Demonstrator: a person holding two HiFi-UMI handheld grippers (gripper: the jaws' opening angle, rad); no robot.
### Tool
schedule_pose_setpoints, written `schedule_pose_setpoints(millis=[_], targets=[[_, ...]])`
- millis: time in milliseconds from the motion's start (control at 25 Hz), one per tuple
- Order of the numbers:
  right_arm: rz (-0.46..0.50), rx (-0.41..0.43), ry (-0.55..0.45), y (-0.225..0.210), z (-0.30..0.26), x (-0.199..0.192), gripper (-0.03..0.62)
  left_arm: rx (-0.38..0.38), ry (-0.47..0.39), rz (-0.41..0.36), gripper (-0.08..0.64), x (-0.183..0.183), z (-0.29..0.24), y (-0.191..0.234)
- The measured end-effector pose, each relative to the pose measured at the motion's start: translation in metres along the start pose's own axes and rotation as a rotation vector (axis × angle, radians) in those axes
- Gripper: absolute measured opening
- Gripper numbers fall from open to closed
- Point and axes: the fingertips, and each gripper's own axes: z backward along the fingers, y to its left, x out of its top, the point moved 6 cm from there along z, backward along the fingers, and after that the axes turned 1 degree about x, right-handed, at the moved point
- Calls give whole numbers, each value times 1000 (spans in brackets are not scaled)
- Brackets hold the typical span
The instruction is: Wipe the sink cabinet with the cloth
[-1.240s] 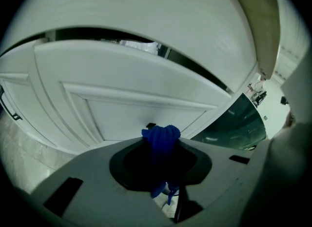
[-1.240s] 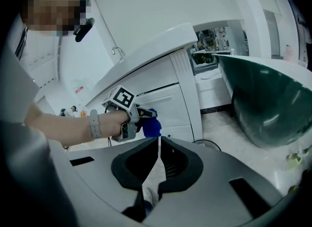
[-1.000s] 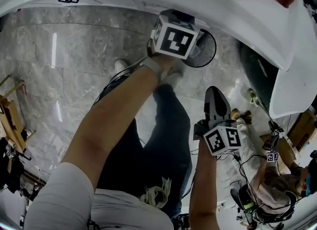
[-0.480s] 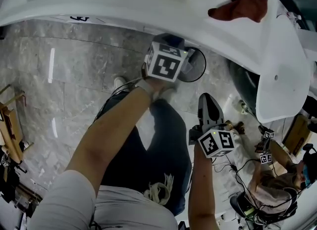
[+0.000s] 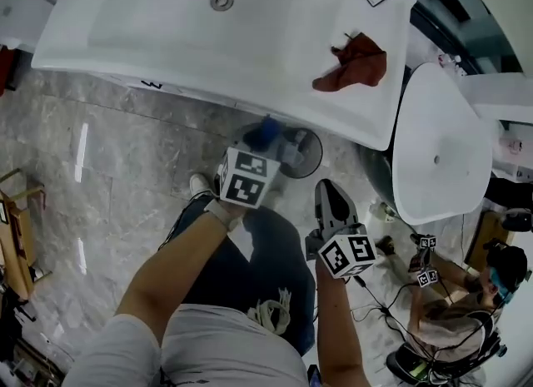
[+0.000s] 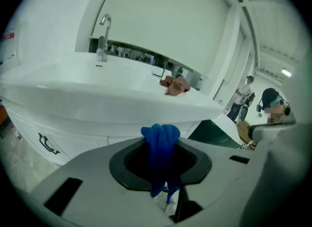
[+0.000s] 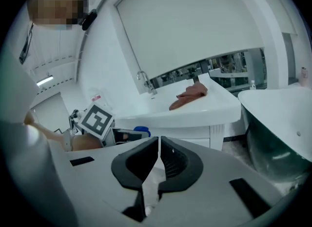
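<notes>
My left gripper is shut on a blue cloth, which bunches up between the jaws. It hangs in front of the white sink cabinet, just below the rim of the sink top. My right gripper is lower and to the right, shut, with nothing between its jaws. It points toward the cabinet's right corner. A reddish-brown cloth lies crumpled on the right end of the sink top.
A faucet rises at the back of the sink. A white oval basin on a dark base stands right of the cabinet. A person sits on the floor at lower right among cables. Wooden pieces lie at far left.
The head view has swung up, so the whole sink top with its drain now shows. Both grippers sit lower in the picture, farther from the cabinet edge. The blue cloth now shows at the left jaws.
</notes>
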Motion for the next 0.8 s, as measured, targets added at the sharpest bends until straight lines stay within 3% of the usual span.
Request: schedule_pose_setpoints(millis=[280, 560, 800], targets=[[58, 44, -59, 33, 25, 60, 29, -24, -54, -37, 98, 47, 89, -22], [127, 83, -147, 62, 49, 130, 29, -58, -173, -152, 97, 107, 163, -44], [182, 119, -211, 84, 84, 176, 29, -102, -258, -179, 98, 146, 216, -59]])
